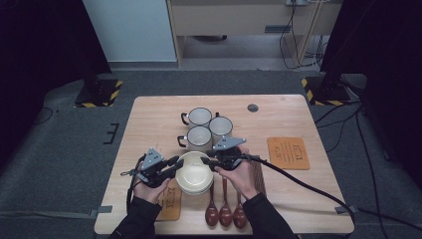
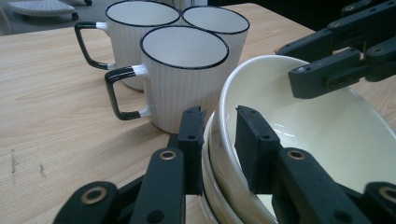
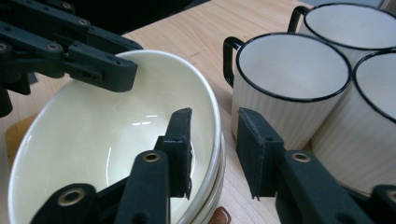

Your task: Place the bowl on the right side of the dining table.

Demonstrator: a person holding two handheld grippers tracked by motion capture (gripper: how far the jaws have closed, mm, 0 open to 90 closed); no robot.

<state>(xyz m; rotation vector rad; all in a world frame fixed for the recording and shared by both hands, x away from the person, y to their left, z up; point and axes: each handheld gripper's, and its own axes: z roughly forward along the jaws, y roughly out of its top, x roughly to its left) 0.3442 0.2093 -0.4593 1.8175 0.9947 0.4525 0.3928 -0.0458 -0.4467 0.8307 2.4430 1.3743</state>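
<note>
A stack of cream bowls point(image 1: 193, 174) sits at the table's front middle. My left gripper point(image 1: 176, 165) comes in from the left, and its jaws point(image 2: 219, 126) are shut on the near rim of the top bowl point(image 2: 327, 130), one pad outside and one inside. My right gripper point(image 1: 208, 162) reaches the opposite rim. In the right gripper view its jaws point(image 3: 215, 130) straddle that rim of the top bowl point(image 3: 93, 126), with the inner pad close against the wall and a gap left at the outer pad.
Three white mugs with black rims point(image 1: 200, 117) point(image 1: 221, 126) point(image 1: 199, 137) stand close behind the bowls; the nearest point(image 3: 289, 74) is beside my right jaws. Three brown spoons point(image 1: 225, 213) lie in front. Orange mats lie at the right point(image 1: 287, 153) and front left point(image 1: 170, 203).
</note>
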